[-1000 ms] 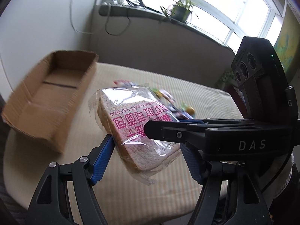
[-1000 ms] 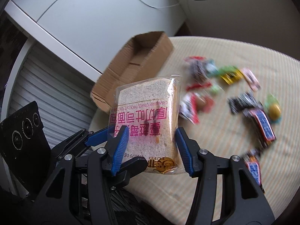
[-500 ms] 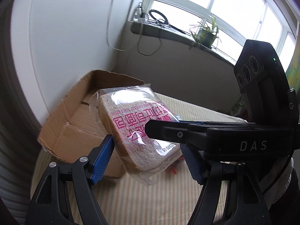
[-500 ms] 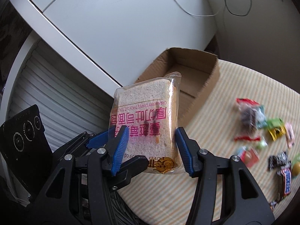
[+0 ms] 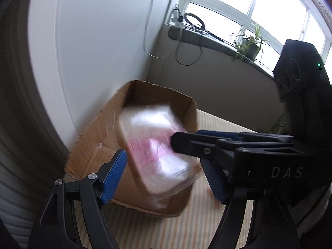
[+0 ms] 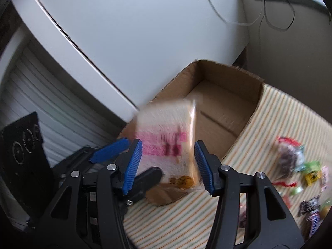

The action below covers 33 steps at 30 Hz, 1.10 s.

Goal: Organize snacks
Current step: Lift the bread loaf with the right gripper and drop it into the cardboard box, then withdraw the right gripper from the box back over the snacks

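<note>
From the left wrist view, the left hand-held gripper [image 5: 164, 175] has its two blue-padded fingers spread, and its jaws are opening. Between them, blurred, is one clear-wrapped slice of toast bread with pink lettering [image 5: 154, 149]; the pads stand just clear of its edges, so it is released here. The bread sits tilted over the near end of one open brown cardboard box [image 5: 99, 145], which rests on the striped beige desk [image 5: 199, 224] against a white wall. The right hand-held gripper [image 5: 199, 137] crosses in from the right, its fingers reaching to the bread's right side. One potted green plant [image 5: 250, 45] stands on the window sill, with several cables near it.

From the right wrist view, the right hand-held gripper [image 6: 168, 165] also has its jaws opening, with the same bread packet [image 6: 166, 137] between the two blue pads [image 6: 202, 166] and a visible gap on each side. The packet is blurred, upright, over the box's [image 6: 224, 103] near corner. The left hand-held gripper [image 6: 124, 155] shows at lower left. Right of the box, a scatter of small wrapped snacks [image 6: 298, 168] lies on the desk [image 6: 186, 224], too blurred to count surely.
</note>
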Tool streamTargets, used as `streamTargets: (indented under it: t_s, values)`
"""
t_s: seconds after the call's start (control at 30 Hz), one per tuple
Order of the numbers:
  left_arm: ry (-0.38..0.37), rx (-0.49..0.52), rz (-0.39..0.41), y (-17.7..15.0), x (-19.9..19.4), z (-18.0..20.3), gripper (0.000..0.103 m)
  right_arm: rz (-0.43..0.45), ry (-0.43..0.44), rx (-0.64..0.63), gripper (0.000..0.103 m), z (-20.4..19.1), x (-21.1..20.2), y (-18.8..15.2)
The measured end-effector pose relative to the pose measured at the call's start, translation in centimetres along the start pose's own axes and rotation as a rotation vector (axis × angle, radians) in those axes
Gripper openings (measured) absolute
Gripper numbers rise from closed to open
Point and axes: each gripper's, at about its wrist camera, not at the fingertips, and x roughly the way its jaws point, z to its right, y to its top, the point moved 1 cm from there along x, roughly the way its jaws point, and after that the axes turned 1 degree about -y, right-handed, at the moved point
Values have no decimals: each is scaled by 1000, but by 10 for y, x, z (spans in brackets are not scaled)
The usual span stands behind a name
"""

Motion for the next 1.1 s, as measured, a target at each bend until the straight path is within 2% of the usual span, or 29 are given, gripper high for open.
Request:
streamTargets:
  t_s: [0.03,0.1,0.23,0.4,0.53,0.7,0.87,1.1]
  values:
    - [3,5,2,-1,-1,0,74,2,-11,-5,70,0,1,2]
    - [14,24,8,-2,-3,0,74,23,-31,-18,80,-2,-5,0]
    - [39,59,21,-6,-7,4,74,52,-63,-24,80,2,-21,-4]
    - [-24,55,28,-13,-9,3,74,80,-106,-14,80,10,-45,-15]
    - [-6,100,52,-20,-13,12,74,99,-129,10,80,21,-61,-20]
    - [-42,81,10,-25,-8,21,74,112,-197,19,80,36,-78,-37]
    - [-91,116,-7,-35,-9,42,74,129,-288,27,80,61,-107,-66]
    - [-118,240,-32,-52,-2,78,74,136,-394,66,80,106,-151,-126]
